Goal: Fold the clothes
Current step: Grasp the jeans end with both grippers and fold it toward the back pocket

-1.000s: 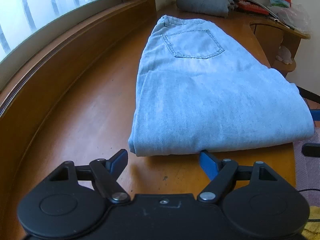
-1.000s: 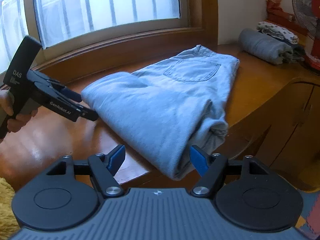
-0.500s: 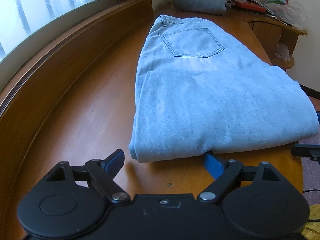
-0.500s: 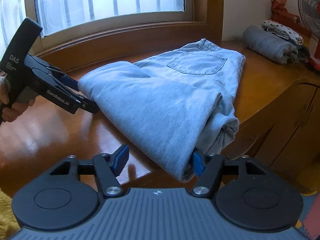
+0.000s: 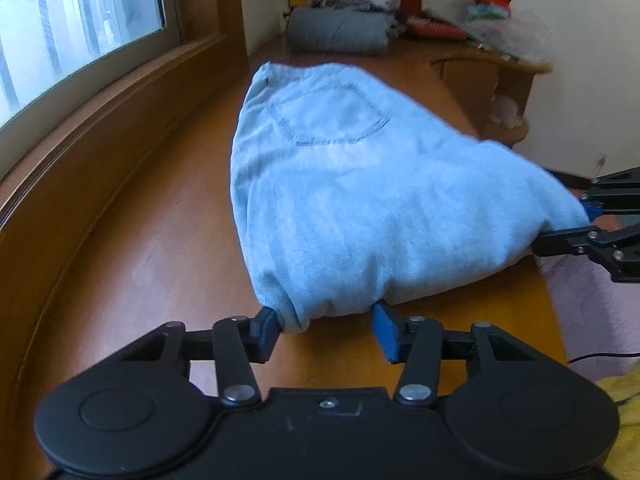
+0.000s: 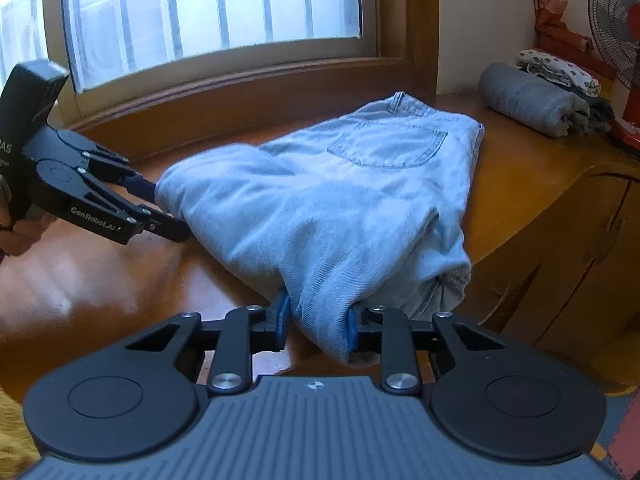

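**Both grippers at the near fold of the jeans**

Fingers (image 6: 280, 322) of the right gripper (image 6: 316, 326) are pinching the near right corner of the folded light-blue jeans (image 6: 340, 208), cloth bunched between the blue pads. On the left gripper (image 5: 324, 330), the left finger touches the near left corner of the jeans (image 5: 360, 200) while the right finger stands just clear of the cloth, so the pair sits partly spread around that corner. The jeans lie on the wooden counter (image 5: 160, 240) beside the window sill (image 6: 240, 80), long axis running from near to far: doubled legs at the near end, lifted a little, waistband and back pocket (image 5: 332, 116) pointing far. Beyond the waistband, a grey folded garment (image 5: 336, 32) rests near a fan (image 6: 616, 24).
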Demonstrator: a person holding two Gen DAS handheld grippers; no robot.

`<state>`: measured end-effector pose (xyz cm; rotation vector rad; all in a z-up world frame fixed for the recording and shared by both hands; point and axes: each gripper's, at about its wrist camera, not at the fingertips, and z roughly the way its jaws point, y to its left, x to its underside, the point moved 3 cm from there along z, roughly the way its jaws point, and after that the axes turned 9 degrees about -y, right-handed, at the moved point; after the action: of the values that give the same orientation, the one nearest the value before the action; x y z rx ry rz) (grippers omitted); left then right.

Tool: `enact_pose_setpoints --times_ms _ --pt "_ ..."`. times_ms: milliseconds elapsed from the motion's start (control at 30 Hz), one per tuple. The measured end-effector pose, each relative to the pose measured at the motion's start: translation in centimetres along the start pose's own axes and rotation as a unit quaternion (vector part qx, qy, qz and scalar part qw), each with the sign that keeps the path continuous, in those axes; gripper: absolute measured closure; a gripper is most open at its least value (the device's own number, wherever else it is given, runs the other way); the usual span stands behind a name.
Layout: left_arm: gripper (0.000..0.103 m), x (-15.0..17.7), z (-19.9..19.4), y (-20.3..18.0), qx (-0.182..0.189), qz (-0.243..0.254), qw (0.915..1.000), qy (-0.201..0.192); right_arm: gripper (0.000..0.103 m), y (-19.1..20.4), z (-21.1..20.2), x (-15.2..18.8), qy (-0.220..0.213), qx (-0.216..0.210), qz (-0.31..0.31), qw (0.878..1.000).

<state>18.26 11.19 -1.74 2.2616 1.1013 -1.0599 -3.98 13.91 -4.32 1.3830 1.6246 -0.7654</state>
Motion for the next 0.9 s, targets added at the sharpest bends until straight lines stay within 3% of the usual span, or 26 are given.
enact_pose_setpoints --times_ms 200,400,567,733,900 --pt "0.057 -1.4 -2.8 0.6 0.011 -0.039 0.9983 -0.041 0.076 -2.1 -1.5 -2.8 -0.018 -0.044 0.055 0.997" --pt "0.057 -4.9 -2.7 2.0 0.002 -0.080 0.9929 -0.088 0.076 -5.5 -0.9 -6.2 -0.050 -0.066 0.116 0.990" --pt "0.055 -9.5 0.4 3.2 -0.009 -0.063 0.9921 -0.108 0.076 -8.3 -0.4 -9.0 -0.076 -0.084 0.166 0.980" --pt "0.051 -12.6 6.1 4.2 -0.027 -0.041 0.9948 -0.089 0.075 -10.1 3.8 -10.6 -0.076 -0.037 0.122 0.989" --pt "0.050 -13.2 12.2 4.4 -0.060 -0.012 0.9969 -0.051 0.073 -11.7 9.6 -9.9 -0.039 0.006 0.088 0.995"
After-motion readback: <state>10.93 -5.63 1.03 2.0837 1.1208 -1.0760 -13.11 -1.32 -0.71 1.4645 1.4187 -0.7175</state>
